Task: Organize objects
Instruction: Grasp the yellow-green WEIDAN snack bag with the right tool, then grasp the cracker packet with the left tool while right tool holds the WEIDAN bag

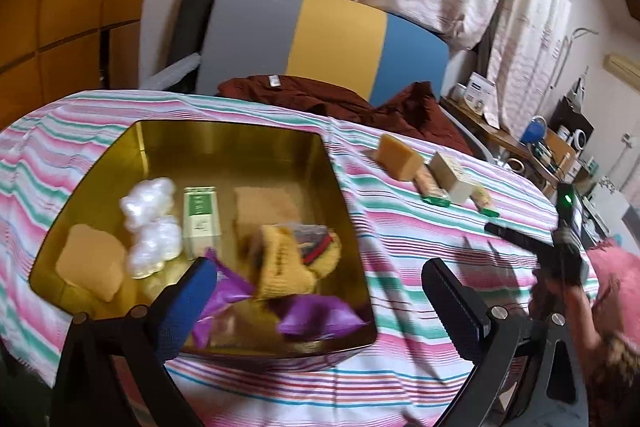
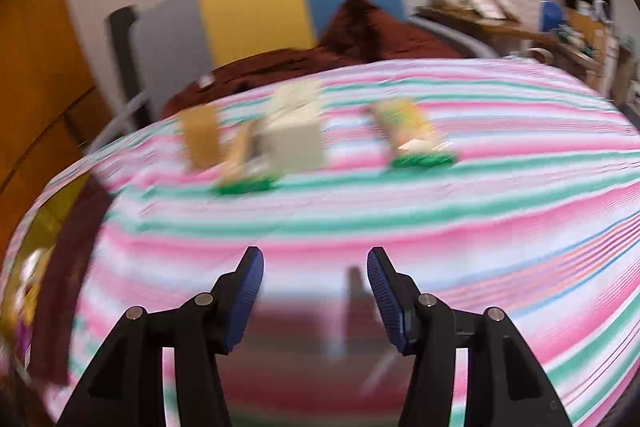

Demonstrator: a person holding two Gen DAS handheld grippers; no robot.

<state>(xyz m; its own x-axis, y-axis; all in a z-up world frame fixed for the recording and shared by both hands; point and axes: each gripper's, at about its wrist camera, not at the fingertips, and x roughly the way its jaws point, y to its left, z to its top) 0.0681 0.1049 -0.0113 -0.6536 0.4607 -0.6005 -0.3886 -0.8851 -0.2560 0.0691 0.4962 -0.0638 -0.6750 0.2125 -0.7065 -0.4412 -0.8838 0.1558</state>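
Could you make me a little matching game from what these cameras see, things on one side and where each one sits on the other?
Things:
1. purple packet
2. cream box
3. dark red garment
4. white cotton puff

Places:
A. out on the striped cloth, right of the tray
B. inside the gold tray, near its front edge
C. behind the striped cloth, in front of the chair
D. inside the gold tray, left part, beside the green and white box

Pairs: 1-B, 2-A, 3-C, 4-D
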